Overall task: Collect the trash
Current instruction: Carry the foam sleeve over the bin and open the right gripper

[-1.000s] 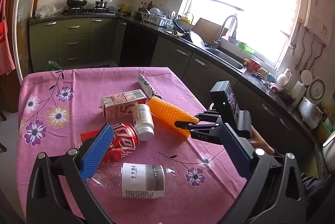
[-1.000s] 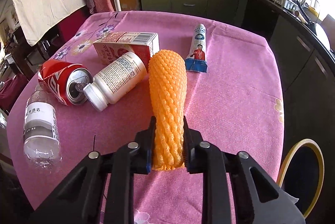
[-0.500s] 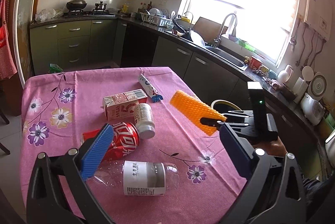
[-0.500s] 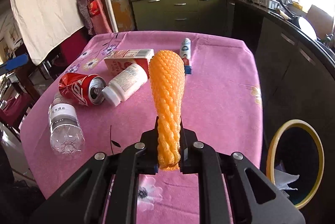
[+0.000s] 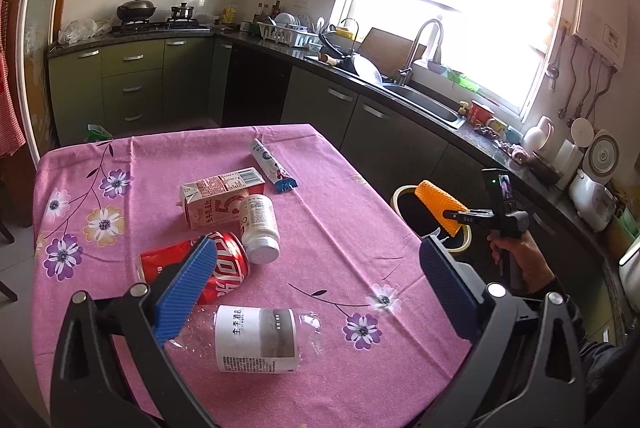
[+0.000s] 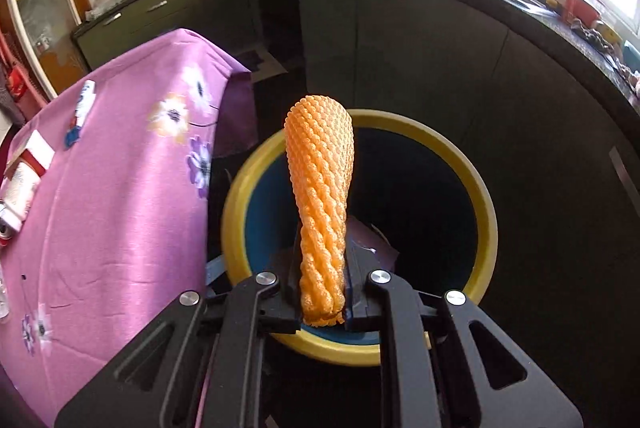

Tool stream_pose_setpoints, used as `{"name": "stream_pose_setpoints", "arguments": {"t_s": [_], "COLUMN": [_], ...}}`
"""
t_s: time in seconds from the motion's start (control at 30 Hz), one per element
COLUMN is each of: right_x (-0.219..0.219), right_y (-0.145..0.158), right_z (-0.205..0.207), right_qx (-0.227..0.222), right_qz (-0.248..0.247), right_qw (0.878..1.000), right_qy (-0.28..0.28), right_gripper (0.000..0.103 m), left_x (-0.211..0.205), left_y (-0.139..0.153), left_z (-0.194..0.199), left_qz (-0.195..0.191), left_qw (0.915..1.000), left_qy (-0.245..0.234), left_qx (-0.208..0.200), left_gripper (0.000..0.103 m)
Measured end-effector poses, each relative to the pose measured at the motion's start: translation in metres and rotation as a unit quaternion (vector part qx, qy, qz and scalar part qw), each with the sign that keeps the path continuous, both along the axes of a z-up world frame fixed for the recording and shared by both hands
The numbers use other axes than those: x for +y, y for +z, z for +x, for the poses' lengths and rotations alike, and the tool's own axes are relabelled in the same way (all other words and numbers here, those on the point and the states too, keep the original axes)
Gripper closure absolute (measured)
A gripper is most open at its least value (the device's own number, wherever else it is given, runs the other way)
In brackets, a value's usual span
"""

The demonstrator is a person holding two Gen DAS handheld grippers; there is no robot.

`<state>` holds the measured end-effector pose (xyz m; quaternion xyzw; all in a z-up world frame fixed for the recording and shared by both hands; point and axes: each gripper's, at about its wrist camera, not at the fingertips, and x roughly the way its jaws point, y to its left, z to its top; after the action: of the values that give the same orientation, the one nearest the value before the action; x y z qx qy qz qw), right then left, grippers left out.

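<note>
Right gripper [image 6: 322,312] clamped on orange foam net [image 6: 320,195], long axis pointing forward over yellow-rimmed bin [image 6: 486,203], beyond table's right edge [image 5: 348,171]. Left gripper [image 5: 316,292] wide, empty, above near edge.

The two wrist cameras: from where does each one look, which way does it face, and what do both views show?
Left wrist: on the left claw, open above the pink table, facing the kitchen counter; own two fingers, plus the person's hand with the right claw.
Right wrist: on the right claw, tilted down over the yellow-rimmed bin; own fingers shut on the orange foam net.
Shared: foam net, bin, table.
</note>
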<state>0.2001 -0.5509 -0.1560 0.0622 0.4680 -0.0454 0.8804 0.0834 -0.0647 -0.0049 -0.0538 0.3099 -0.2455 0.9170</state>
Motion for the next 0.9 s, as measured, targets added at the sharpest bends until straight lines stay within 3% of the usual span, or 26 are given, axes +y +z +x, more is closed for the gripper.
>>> {"name": "stream_pose_setpoints", "arguments": {"t_s": [0.2, 0.27, 0.4, 0.63, 0.9], "right_x": [-0.025, -0.03, -0.028, -0.018, 0.031], "right_y": [-0.028, -0.028, -0.014, 0.028, 0.063], "right_z": [0.015, 0.014, 0.002, -0.022, -0.052], "right_qx": [0.028, 0.025, 0.003, -0.044, -0.093], "right_qz": [0.007, 0.01, 0.011, 0.012, 0.012], "right_qw": [0.999, 0.999, 0.999, 0.998, 0.996], "right_qy": [-0.027, -0.038, -0.045, -0.044, 0.008], "right_gripper": [0.076, 0.061, 0.046, 0.036, 0.029], "left_x": [-0.005, -0.008, -0.01, -0.012, -0.004], "left_y": [0.001, 0.001, -0.001, -0.003, -0.009], "left_z": [0.001, 0.001, 0.003, 0.005, 0.014], "left_qz": [0.007, 0.009, 0.009, 0.009, 0.001], "left_qw": [1.0, 0.9999, 0.9999, 0.9998, 0.9997], "left_qy": [-0.005, -0.007, -0.009, -0.013, -0.011], "left_qx": [0.0, 0.001, 0.004, 0.008, 0.023], "left_gripper": [0.006, 0.006, 0.006, 0.006, 0.006]}}
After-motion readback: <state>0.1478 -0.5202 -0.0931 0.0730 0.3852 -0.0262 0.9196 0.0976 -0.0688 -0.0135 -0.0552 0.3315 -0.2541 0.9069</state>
